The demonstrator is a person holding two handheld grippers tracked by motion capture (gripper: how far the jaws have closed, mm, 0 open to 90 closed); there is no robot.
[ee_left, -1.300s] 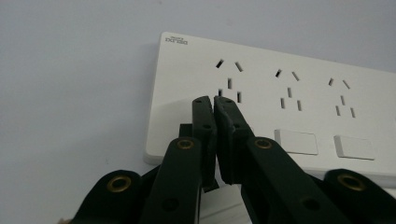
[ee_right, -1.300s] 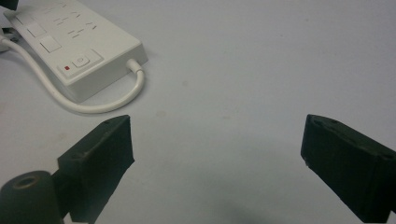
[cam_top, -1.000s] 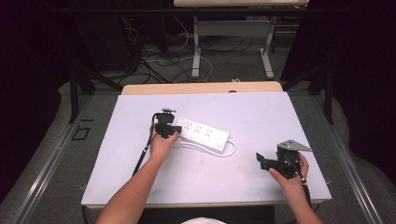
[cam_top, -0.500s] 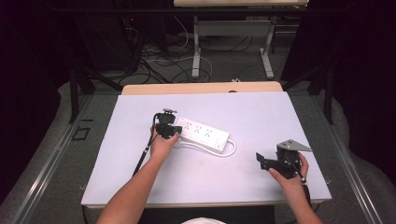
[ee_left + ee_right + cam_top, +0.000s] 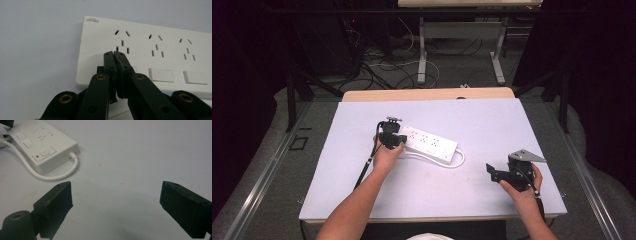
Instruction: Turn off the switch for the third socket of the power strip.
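pressing the first switch on the strip

work judged barely begun. left gripper (image 5: 114, 53) with jaws pressed together, nothing between them, tips down on the strip (image 5: 150, 52) at its first rocker switch, just below the first socket group. cannot tell whether that switch is already flipped. second switch (image 5: 161, 75) and third switch (image 5: 195, 77) bare and untouched, so likely still to do if all three are meant.

strip lying flat near the middle of the table (image 5: 492, 125), angled, its white cord (image 5: 50, 176) looping out of the far end and back along the near side. no plug seated in any socket.

right gripper (image 5: 504, 172) well apart from the strip, resting near the table's right front edge, jaws wide open, holding nothing; seemingly idle for now.

writing: small grey embossed brand mark (image 5: 92, 20) at the strip's top corner, too blurred to read with confidence. power button (image 5: 45, 152) at the cord end bearing a power symbol, small red mark beside it. no other labels legible.
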